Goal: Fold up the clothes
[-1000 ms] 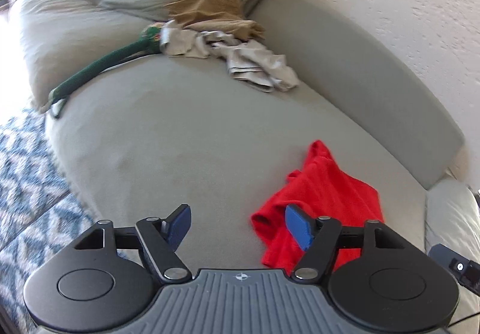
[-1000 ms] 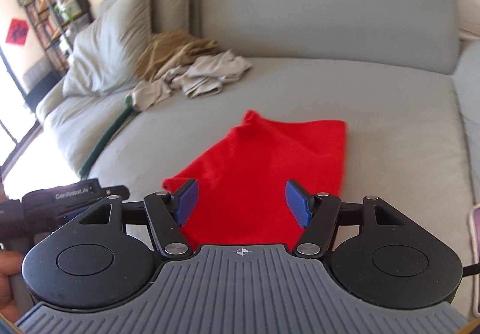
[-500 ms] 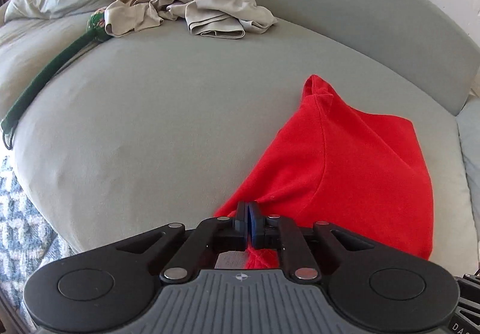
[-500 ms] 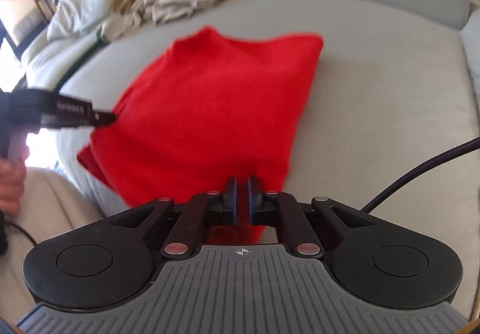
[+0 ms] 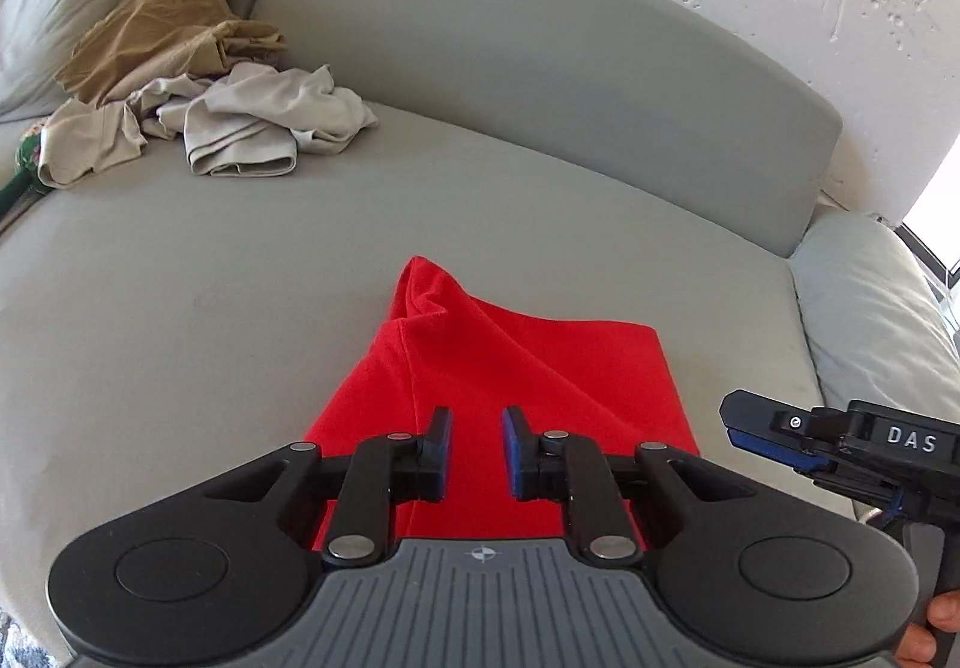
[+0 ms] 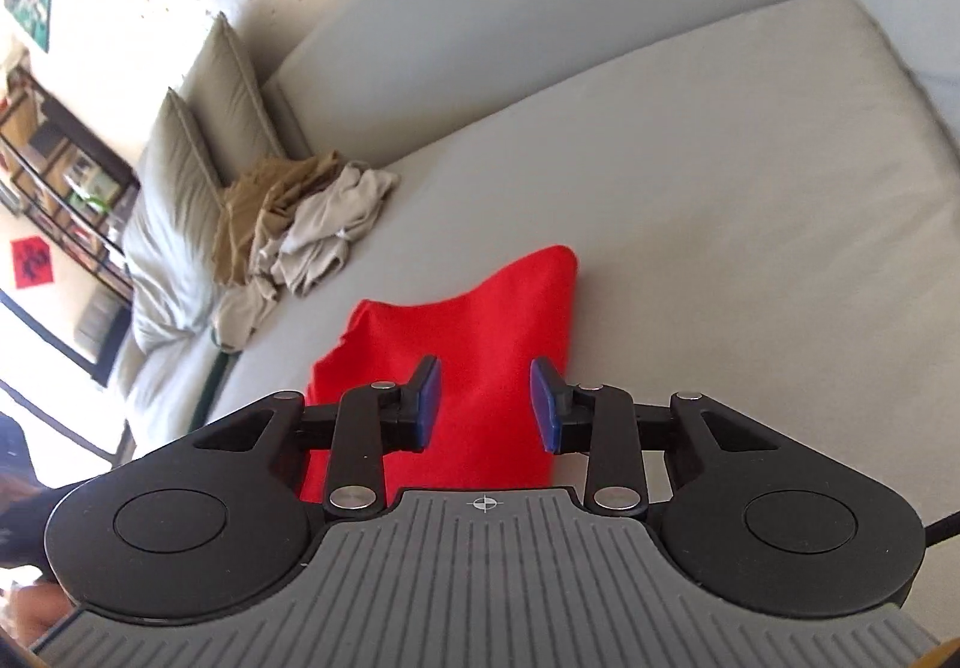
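1. Tan and pale-grey clothes [image 5: 228,128] heaped loose at the far left of the sofa seat [image 5: 180,308], well apart from the work: leave alone during work on the red piece.
2. Red garment [image 5: 528,368] lying mid-seat, fairly flat, with a straight right edge and a far-left corner humped into a raised pucker [image 5: 420,290]. Judge the fold by that corner; worth smoothing flat for a square result.
3. Left claw [image 5: 476,452] spread, pinching nothing, hanging over the near part of the red cloth. Keep the pads clear of the fabric unless closing on a single edge, to avoid dragging a layer underneath.
4. Right claw [image 6: 486,407] likewise spread and empty, at the garment's near right side. Hold level with its partner, for an even lift or lay-down.
5. Fits either a near hem just let go or a near hem about to be taken; cannot tell which. Either way, check edge alignment and cloth tension before anything else.
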Motion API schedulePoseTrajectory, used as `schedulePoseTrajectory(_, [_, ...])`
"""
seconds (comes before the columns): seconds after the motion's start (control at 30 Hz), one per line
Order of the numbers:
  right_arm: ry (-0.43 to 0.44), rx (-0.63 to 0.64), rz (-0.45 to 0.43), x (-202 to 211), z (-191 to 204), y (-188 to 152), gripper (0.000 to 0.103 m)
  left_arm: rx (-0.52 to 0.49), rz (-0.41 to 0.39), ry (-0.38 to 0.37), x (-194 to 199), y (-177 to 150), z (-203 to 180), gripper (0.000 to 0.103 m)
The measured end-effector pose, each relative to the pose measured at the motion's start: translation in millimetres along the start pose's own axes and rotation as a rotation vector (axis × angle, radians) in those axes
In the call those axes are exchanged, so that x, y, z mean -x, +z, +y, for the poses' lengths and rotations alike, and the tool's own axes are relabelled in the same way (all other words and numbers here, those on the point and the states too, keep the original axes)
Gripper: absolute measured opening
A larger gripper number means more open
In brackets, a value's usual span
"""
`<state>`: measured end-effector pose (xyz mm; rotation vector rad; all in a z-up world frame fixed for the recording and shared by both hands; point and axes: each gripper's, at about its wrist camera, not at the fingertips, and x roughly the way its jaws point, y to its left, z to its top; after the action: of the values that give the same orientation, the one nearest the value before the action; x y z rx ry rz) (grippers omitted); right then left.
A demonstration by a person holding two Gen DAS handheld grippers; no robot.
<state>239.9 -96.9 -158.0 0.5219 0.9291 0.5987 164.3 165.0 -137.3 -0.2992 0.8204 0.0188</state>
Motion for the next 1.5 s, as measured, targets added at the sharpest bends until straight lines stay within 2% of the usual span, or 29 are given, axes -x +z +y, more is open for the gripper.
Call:
schedulePoseTrajectory(0.07, [0.041,-0.056,-0.017,-9.9,-9.8,15.3,0.032,0.046,0.007,0.041,-17.5,0.0,12.5,0.009])
schedulePoseTrajectory(0.13, [0.178,-0.113,0.108,-41.9,-19.5,22.1,0.032,0.132,0.025,0.077,-30.2,-4.5,29.8,0.007])
schedulePoseTrajectory(0.17, [0.251,-0.154,0.184,-61.4,-25.5,24.2,0.032,0.178,0.020,0.066,-31.7,-7.2,37.5,0.008])
schedulePoseTrajectory(0.2, [0.261,-0.173,0.228,-76.4,-31.0,25.0,0.032,0.223,0.014,0.055,-33.2,-10.0,45.2,0.010])
schedulePoseTrajectory(0.23, [0.267,-0.191,0.270,-91.2,-36.6,25.7,0.020,0.265,0.009,0.044,-34.5,-12.5,52.2,0.010])
schedulePoseTrajectory(0.27, [0.217,-0.197,0.255,-101.2,-43.9,27.9,0.008,0.279,0.003,0.033,-34.9,-12.9,54.4,0.010])
schedulePoseTrajectory(0.3, [0.172,-0.195,0.215,-106.6,-52.2,33.7,0.000,0.292,-0.001,0.023,-35.3,-13.3,56.6,0.010])
schedulePoseTrajectory(0.4, [0.025,-0.253,0.050,-108.0,-75.2,53.8,0.000,0.318,-0.006,-0.005,-36.0,-12.2,62.6,0.011])
schedulePoseTrajectory(0.47, [-0.026,-0.280,-0.067,-91.5,-74.4,63.2,0.007,0.328,-0.010,-0.033,-34.0,-11.8,65.7,0.010])
schedulePoseTrajectory(0.5, [-0.050,-0.293,-0.126,-83.0,-73.7,67.9,0.007,0.335,-0.018,-0.040,-32.0,-13.5,66.4,0.010])
schedulePoseTrajectory(0.6, [0.124,-0.256,-0.023,-87.1,-53.7,66.8,0.008,0.363,-0.046,-0.053,-26.1,-19.7,68.5,0.010])
schedulePoseTrajectory(0.7, [0.241,-0.143,0.143,-114.2,-18.0,61.8,0.013,0.384,-0.068,-0.051,-23.3,-24.1,69.3,0.010])
schedulePoseTrajectory(0.77, [0.320,-0.109,0.298,-148.7,3.0,53.9,0.024,0.375,-0.066,-0.051,-24.3,-23.7,69.1,0.010])
schedulePoseTrajectory(0.8, [0.359,-0.092,0.376,-166.2,13.6,49.9,0.026,0.374,-0.060,-0.050,-26.2,-22.8,69.9,0.010])
schedulePoseTrajectory(0.83, [0.326,-0.076,0.391,-177.0,16.5,47.6,0.026,0.374,-0.054,-0.050,-28.0,-22.1,71.0,0.010])
schedulePoseTrajectory(0.87, [0.288,-0.059,0.401,-187.5,19.0,45.4,0.007,0.384,-0.051,-0.058,-28.6,-21.9,73.4,0.010])
schedulePoseTrajectory(0.9, [0.250,-0.043,0.411,-198.0,21.5,43.3,0.000,0.394,-0.047,-0.066,-29.3,-21.7,75.9,0.010])
schedulePoseTrajectory(0.93, [0.216,-0.079,0.349,-202.0,13.9,51.5,0.000,0.403,-0.044,-0.074,-29.8,-21.5,78.3,0.010])
schedulePoseTrajectory(1.0, [0.075,-0.177,0.113,-185.4,-5.4,68.5,0.004,0.412,-0.045,-0.092,-29.1,-21.3,81.5,0.010])
schedulePoseTrajectory(1.03, [0.042,-0.206,0.045,-174.2,-12.3,74.8,0.009,0.414,-0.049,-0.104,-28.3,-21.2,82.9,0.009])
schedulePoseTrajectory(1.07, [0.011,-0.234,-0.020,-162.8,-18.9,80.9,0.009,0.404,-0.072,-0.137,-23.9,-20.7,82.3,0.008])
schedulePoseTrajectory(1.1, [0.040,-0.260,-0.031,-153.0,-24.7,84.0,0.009,0.393,-0.096,-0.170,-19.4,-20.2,81.7,0.001])
schedulePoseTrajectory(1.13, [0.054,-0.251,-0.033,-140.6,-26.0,82.3,0.009,0.381,-0.120,-0.204,-15.1,-19.6,80.7,0.007])
schedulePoseTrajectory(1.2, [0.081,-0.230,-0.036,-115.5,-27.9,78.5,0.009,0.324,-0.173,-0.280,-7.5,-15.9,72.5,0.007])
schedulePoseTrajectory(1.27, [0.096,-0.205,-0.023,-99.7,-26.6,68.8,0.012,0.287,-0.175,-0.295,-10.8,-12.0,62.2,0.012])
schedulePoseTrajectory(1.33, [0.121,-0.202,0.002,-87.1,-26.4,57.8,0.012,0.275,-0.144,-0.226,-20.1,-9.6,56.1,0.013])
schedulePoseTrajectory(1.4, [0.160,-0.209,0.055,-82.2,-32.5,47.8,0.013,0.272,-0.118,-0.118,-28.6,-9.6,55.2,0.012])
schedulePoseTrajectory(1.47, [0.046,-0.170,0.053,-77.5,-37.7,39.7,0.018,0.293,-0.104,-0.069,-29.5,-12.2,61.8,0.010])
schedulePoseTrajectory(1.5, [-0.013,-0.150,0.052,-75.2,-40.3,35.7,0.019,0.303,-0.108,-0.078,-25.7,-13.5,64.1,0.010])
